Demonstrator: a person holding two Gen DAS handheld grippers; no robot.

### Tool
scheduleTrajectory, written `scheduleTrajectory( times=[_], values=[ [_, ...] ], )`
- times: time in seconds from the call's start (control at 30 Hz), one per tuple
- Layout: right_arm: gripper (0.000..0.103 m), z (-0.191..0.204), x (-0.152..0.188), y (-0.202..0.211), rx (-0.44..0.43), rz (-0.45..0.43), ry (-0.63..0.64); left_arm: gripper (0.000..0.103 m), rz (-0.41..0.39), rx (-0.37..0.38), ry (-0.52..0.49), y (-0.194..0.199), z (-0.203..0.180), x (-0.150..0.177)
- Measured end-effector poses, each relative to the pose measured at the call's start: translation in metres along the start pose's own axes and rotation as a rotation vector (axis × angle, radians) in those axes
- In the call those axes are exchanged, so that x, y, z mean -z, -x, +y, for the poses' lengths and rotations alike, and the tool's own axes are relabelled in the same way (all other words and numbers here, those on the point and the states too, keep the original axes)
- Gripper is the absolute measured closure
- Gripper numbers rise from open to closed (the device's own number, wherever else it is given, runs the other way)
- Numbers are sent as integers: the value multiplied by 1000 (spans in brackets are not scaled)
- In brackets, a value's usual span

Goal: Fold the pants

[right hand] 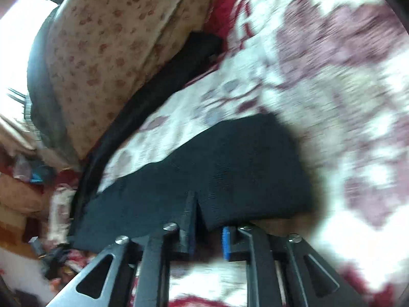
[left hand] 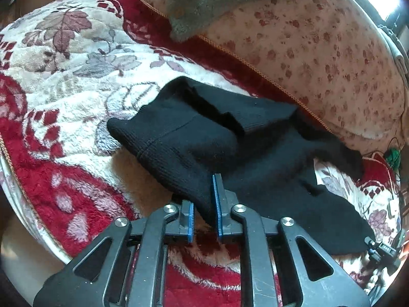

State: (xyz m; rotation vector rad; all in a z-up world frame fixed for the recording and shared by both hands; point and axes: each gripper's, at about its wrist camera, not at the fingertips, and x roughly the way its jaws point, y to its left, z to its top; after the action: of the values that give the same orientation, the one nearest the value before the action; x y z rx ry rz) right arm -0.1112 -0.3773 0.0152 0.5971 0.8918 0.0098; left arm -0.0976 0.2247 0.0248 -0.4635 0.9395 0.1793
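Both grippers, left (left hand: 204, 204) and right (right hand: 208, 220), pinch black pants (left hand: 230, 138) (partly folded).

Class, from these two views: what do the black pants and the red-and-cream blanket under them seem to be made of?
Black pants: likely a matte ribbed knit, perhaps wool or acrylic; fine ribs and a stitched seam show.
Red-and-cream blanket: probably plush synthetic fleece; its pile looks fluffy and tufted, with a floral pattern and corded edge.
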Motion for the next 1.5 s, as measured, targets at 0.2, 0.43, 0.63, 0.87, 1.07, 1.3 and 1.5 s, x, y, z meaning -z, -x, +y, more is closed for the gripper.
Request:
scheduleTrajectory(
  times=[0.2,0.43,0.63,0.87,1.07,1.3,1.5],
  values=[
    [87,-22,-6,19,126,-47,-62,81,3,-81,41,19,17,2],
    [86,0,-32,67,249,-228,29,52,-97,-34,-3,70,9,-11],
    [86,42,-54,44,-12,-167,65,36,-45,89,-44,43,-34,-24],
    [83,100,-81,-10,-140,-87,194,36,52,109,-157,-18,-105,-29],
    [61,138,-132,-54,-54,-22,437,36,98,89,-197,-60,-134,-48],
    [61,182,-159,-108,64,33,807,36,98,49,-317,-83,-153,-65],
    [61,221,-178,-156,66,112,1051,36,150,28,-425,-104,-156,-72]
  ],
)
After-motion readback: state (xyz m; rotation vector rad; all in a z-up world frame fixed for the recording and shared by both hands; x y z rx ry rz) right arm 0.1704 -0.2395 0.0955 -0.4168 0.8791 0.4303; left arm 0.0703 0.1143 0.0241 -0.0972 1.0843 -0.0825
